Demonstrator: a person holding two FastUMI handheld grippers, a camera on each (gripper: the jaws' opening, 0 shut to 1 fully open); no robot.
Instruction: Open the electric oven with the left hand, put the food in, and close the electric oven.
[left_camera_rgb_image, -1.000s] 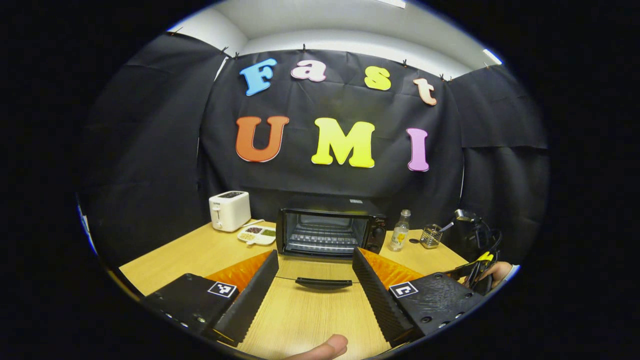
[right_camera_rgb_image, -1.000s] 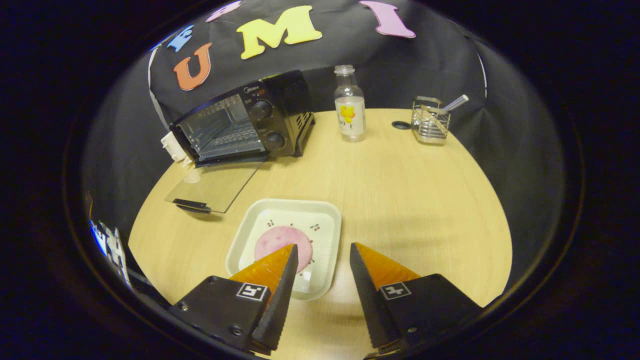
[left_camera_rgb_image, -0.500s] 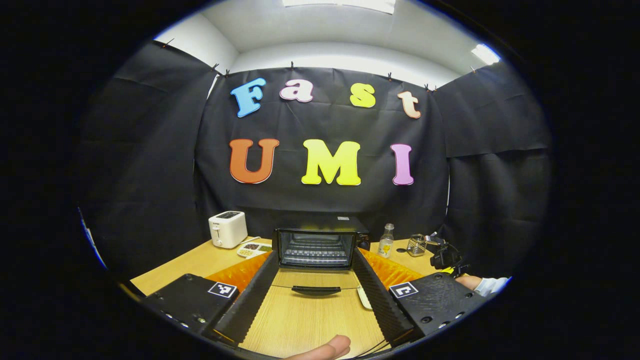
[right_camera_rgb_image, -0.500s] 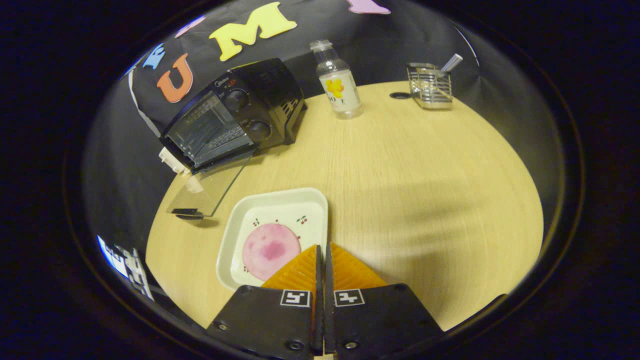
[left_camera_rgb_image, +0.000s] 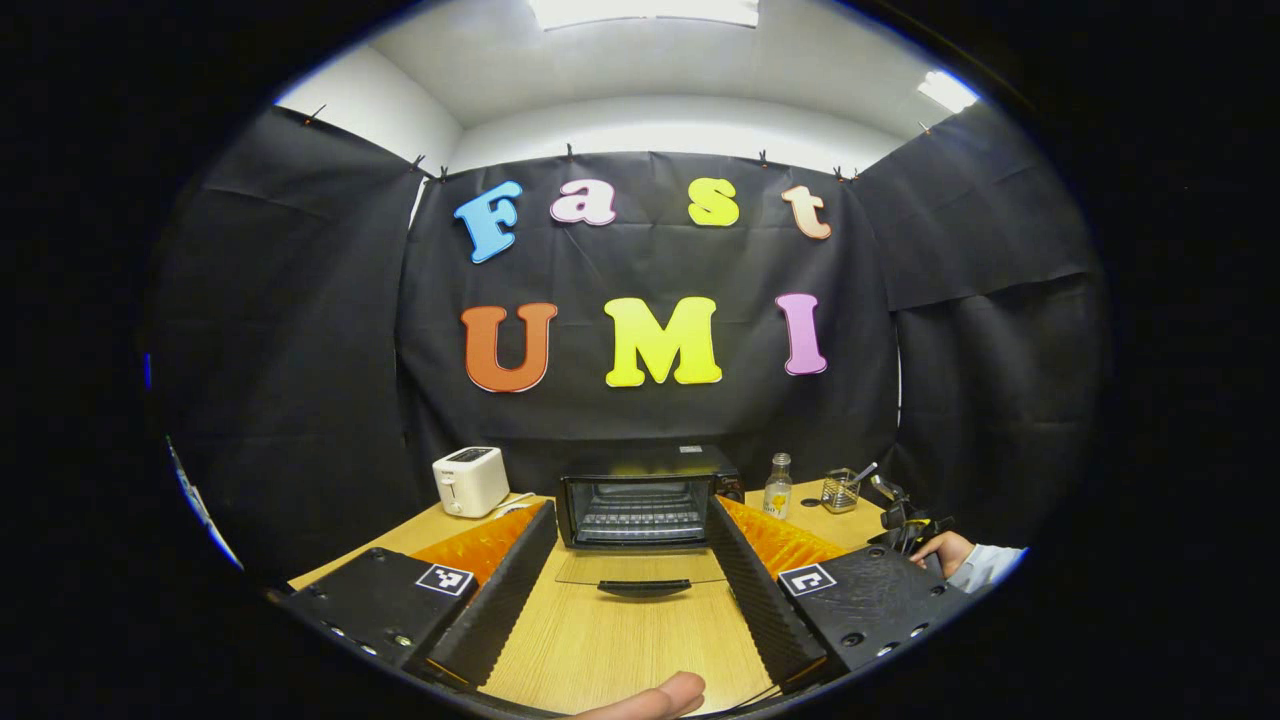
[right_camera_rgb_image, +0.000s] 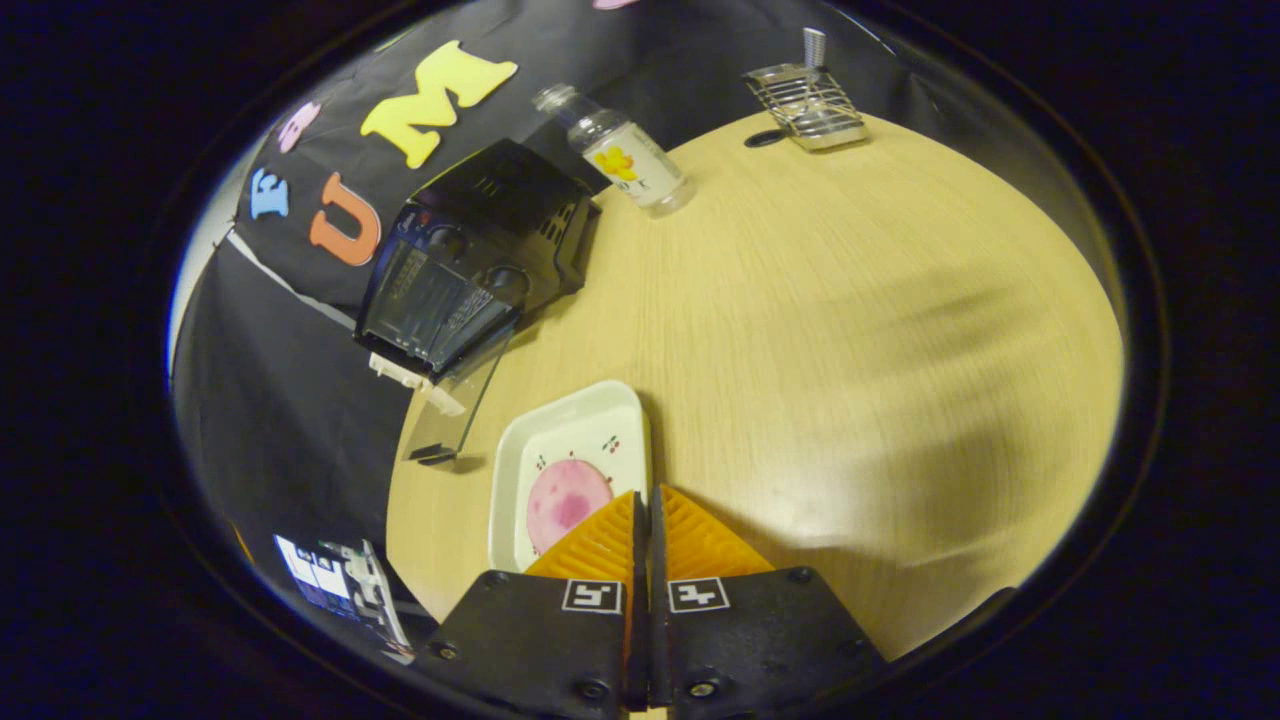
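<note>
The electric oven (left_camera_rgb_image: 648, 497) is seen at the far edge of the wooden table (right_camera_rgb_image: 850, 330), against the booth's black wall, with its glass door (left_camera_rgb_image: 640, 567) folded down flat toward the near side and its wire rack exposed. A broad stretch of bare tabletop is left to the oven's right. The food (right_camera_rgb_image: 568, 497), a round pink piece, is carried on a white tray (right_camera_rgb_image: 525, 462) just beside the door's handle end, near the table's front edge. The tray's near rim is gripped by the right gripper (right_camera_rgb_image: 648, 500), whose jaws are pressed together on it; the pinched part is hidden behind the fingers. The left gripper (left_camera_rgb_image: 632, 515) is held level before the oven, jaws spread wide and holding nothing. A bottle (right_camera_rgb_image: 620, 150), a wire basket (right_camera_rgb_image: 808, 95) and a white toaster (left_camera_rgb_image: 470, 480) are set along the back.
</note>
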